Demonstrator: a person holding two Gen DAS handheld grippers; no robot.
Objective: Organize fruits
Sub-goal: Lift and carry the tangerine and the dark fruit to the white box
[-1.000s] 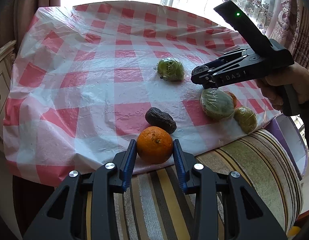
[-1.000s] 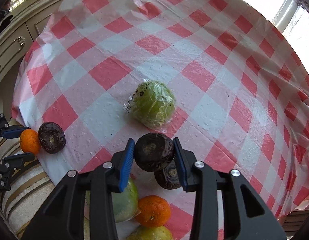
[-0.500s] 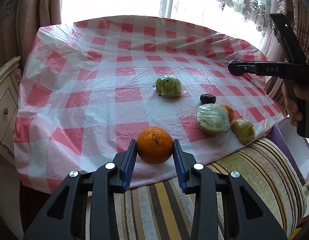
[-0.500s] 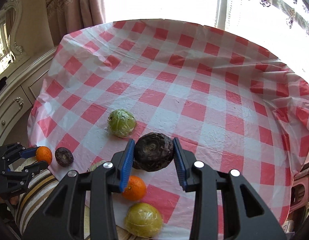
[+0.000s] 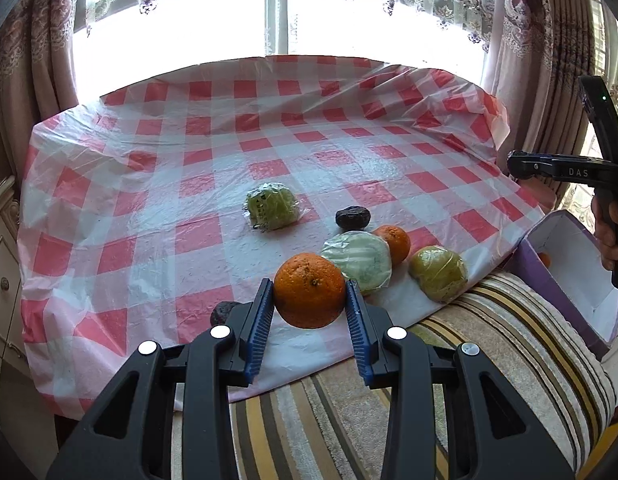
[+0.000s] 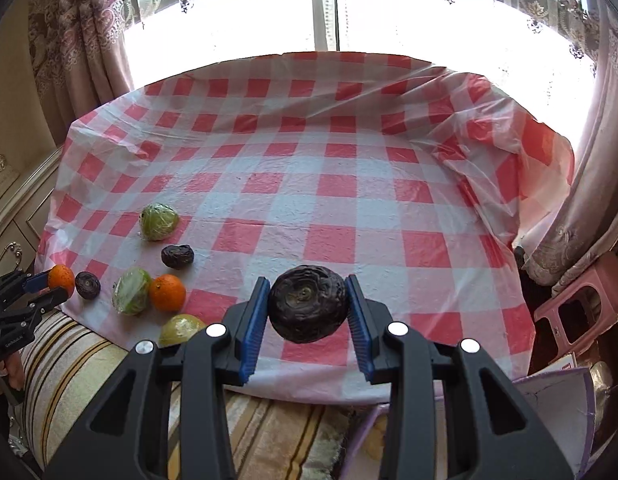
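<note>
My left gripper (image 5: 310, 300) is shut on an orange (image 5: 310, 290) and holds it above the table's near edge. My right gripper (image 6: 307, 312) is shut on a dark wrinkled fruit (image 6: 307, 309), lifted over the near right of the table. On the red-checked cloth (image 5: 189, 184) lie a wrapped green fruit (image 5: 272, 206), a dark fruit (image 5: 352, 218), a wrapped pale green fruit (image 5: 359, 261), a second orange (image 5: 395, 240) and a yellow-green wrapped fruit (image 5: 439, 273). Another dark fruit (image 5: 225, 313) lies partly hidden behind my left fingers.
A purple box (image 5: 569, 276) with white inside stands at the right beside the table, with something orange in it. A striped cushion (image 5: 389, 400) lies along the near edge. A cabinet (image 5: 1, 260) stands at the left, a pink stool (image 6: 577, 312) at the right.
Both grippers have pulled back and risen from the table with their fruits. The right gripper has swung away to the right, toward the purple box.
</note>
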